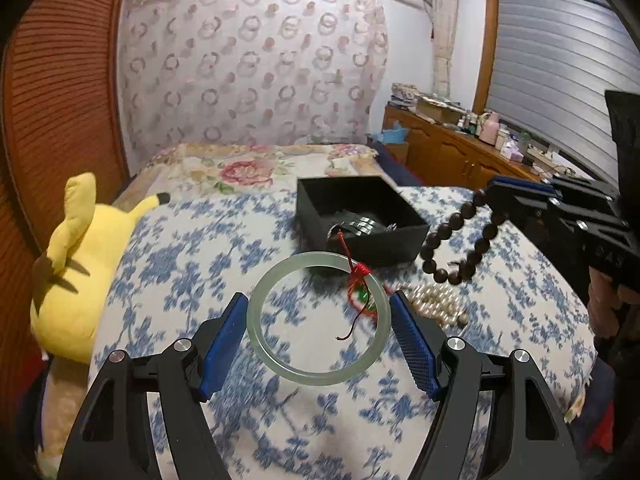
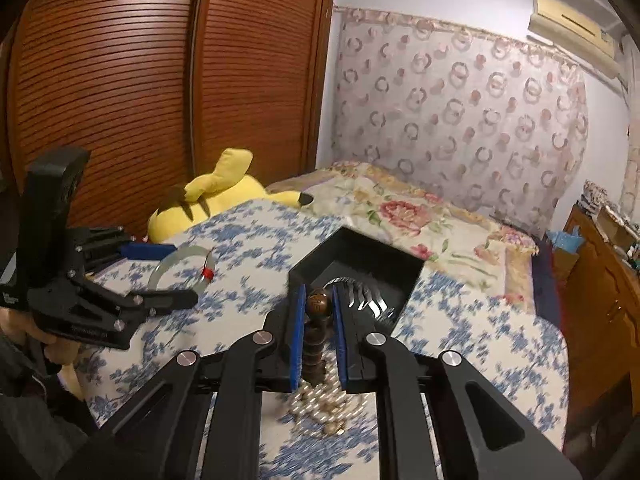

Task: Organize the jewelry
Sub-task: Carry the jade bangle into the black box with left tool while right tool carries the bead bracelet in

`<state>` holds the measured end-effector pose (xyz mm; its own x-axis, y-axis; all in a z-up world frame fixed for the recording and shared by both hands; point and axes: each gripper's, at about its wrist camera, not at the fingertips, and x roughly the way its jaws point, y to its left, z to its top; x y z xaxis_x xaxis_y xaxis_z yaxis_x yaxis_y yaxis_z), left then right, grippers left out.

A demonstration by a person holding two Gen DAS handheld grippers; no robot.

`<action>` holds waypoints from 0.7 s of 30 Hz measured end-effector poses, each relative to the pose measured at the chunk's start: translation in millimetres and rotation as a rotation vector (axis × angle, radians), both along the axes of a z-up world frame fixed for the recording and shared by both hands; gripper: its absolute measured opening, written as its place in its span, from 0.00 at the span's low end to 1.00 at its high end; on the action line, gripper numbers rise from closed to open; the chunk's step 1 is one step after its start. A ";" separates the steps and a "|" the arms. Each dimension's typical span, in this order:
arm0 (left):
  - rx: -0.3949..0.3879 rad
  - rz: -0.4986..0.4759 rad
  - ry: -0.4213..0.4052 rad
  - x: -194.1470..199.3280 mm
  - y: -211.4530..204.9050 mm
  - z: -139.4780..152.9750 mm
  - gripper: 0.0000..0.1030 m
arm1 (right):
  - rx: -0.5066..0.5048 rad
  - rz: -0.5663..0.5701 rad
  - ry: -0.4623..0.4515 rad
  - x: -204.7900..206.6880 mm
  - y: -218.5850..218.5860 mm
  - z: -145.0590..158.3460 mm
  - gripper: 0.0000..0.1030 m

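My left gripper [image 1: 318,314] is shut on a pale green jade bangle [image 1: 264,344], its blue pads [image 1: 226,340] touching the ring on both sides; a red cord with a small green charm [image 1: 360,284] hangs on the ring. The bangle also shows in the right wrist view [image 2: 172,264]. My right gripper [image 2: 318,300] is shut on a dark wooden bead bracelet [image 2: 318,308], which hangs above the bed [image 1: 452,240]. A black open box [image 1: 360,216] holding dark jewelry stands beyond both. A pearl strand [image 1: 436,300] lies on the blue floral bedspread [image 1: 180,280].
A yellow plush toy [image 1: 72,276] lies at the bed's left edge by the wooden louvred wardrobe [image 2: 120,80]. A wooden dresser [image 1: 460,152] with clutter stands at the right. A patterned curtain hangs behind the bed.
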<state>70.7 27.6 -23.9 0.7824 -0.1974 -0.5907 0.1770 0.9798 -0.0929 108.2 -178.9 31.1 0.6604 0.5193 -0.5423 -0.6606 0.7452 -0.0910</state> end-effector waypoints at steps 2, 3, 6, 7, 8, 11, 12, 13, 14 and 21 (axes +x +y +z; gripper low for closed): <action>-0.003 -0.012 -0.010 4.7 -4.4 4.0 0.67 | -0.001 -0.013 -0.013 8.9 -1.9 7.0 0.14; -0.002 -0.018 -0.014 8.6 -7.0 5.7 0.67 | -0.002 -0.018 -0.023 12.6 -2.4 10.0 0.14; 0.004 -0.029 -0.021 20.1 -12.8 8.5 0.67 | -0.004 -0.032 -0.045 27.4 -3.8 19.3 0.14; 0.011 -0.031 -0.022 25.2 -15.2 8.4 0.67 | -0.005 -0.038 -0.052 33.5 -4.0 22.2 0.14; 0.019 -0.034 -0.023 29.9 -17.7 7.8 0.67 | -0.007 -0.044 -0.059 39.8 -4.1 24.6 0.14; 0.027 -0.039 -0.015 41.0 -21.3 4.8 0.67 | -0.009 -0.058 -0.064 59.3 -3.8 27.3 0.14; 0.025 -0.040 -0.009 45.9 -22.0 3.9 0.67 | -0.009 -0.061 -0.062 66.6 -3.6 27.9 0.14; 0.024 -0.041 -0.005 49.8 -22.3 3.0 0.67 | -0.011 -0.064 -0.058 72.9 -2.7 27.1 0.14; 0.023 -0.042 -0.001 53.3 -22.5 1.5 0.67 | -0.014 -0.067 -0.053 79.6 -1.5 26.0 0.14; 0.008 -0.037 0.011 82.6 -22.0 2.9 0.67 | -0.032 -0.079 -0.008 122.8 8.9 12.7 0.14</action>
